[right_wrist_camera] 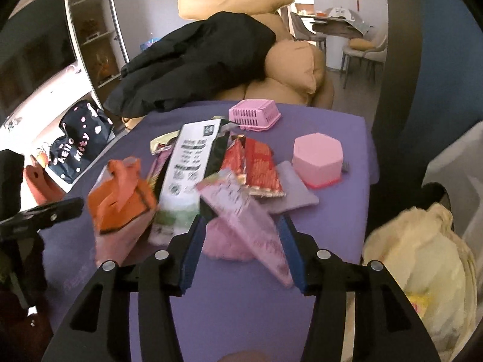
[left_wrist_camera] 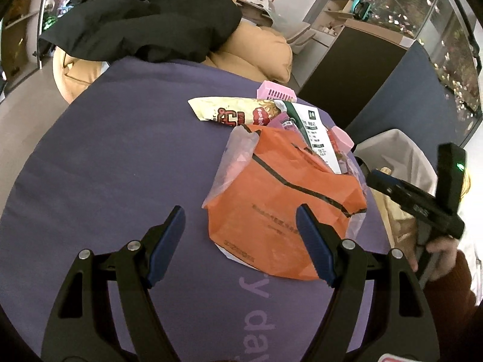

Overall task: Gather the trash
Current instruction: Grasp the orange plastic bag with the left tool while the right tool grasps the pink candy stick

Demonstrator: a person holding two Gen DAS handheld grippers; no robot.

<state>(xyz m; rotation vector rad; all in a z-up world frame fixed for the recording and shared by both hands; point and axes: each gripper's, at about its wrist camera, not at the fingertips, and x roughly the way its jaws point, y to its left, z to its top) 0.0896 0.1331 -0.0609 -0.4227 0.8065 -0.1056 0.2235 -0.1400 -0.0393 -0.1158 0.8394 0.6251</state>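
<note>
Left wrist view shows the left gripper (left_wrist_camera: 241, 241) spread wide with nothing between its blue pads, hovering over the purple-covered table (left_wrist_camera: 120, 166). Its right pad overlaps the near edge of the orange wrapper (left_wrist_camera: 283, 208), though contact cannot be judged. That wrapper lies flat near the table's right edge, its long axis running from the near side away toward the far right corner, with a black stripe along it. Beyond it sit a cream snack packet (left_wrist_camera: 229, 110), lying crosswise, and a white-and-green carton (left_wrist_camera: 314, 126) pointing away.

Right wrist view has the right gripper (right_wrist_camera: 241, 247) partly closed around a pink wrapper (right_wrist_camera: 247, 220); the picture is blurred there, so a firm grip cannot be confirmed. The pink wrapper's long axis runs diagonally, its upper end toward the far left and its lower end toward the near right. Red packets (right_wrist_camera: 259, 166) lie just behind it, with a pink box (right_wrist_camera: 317, 160) and a pink basket (right_wrist_camera: 253, 114) toward the far edge. A trash bag (right_wrist_camera: 422, 265) with pale lining stands off the table's right edge.
</note>
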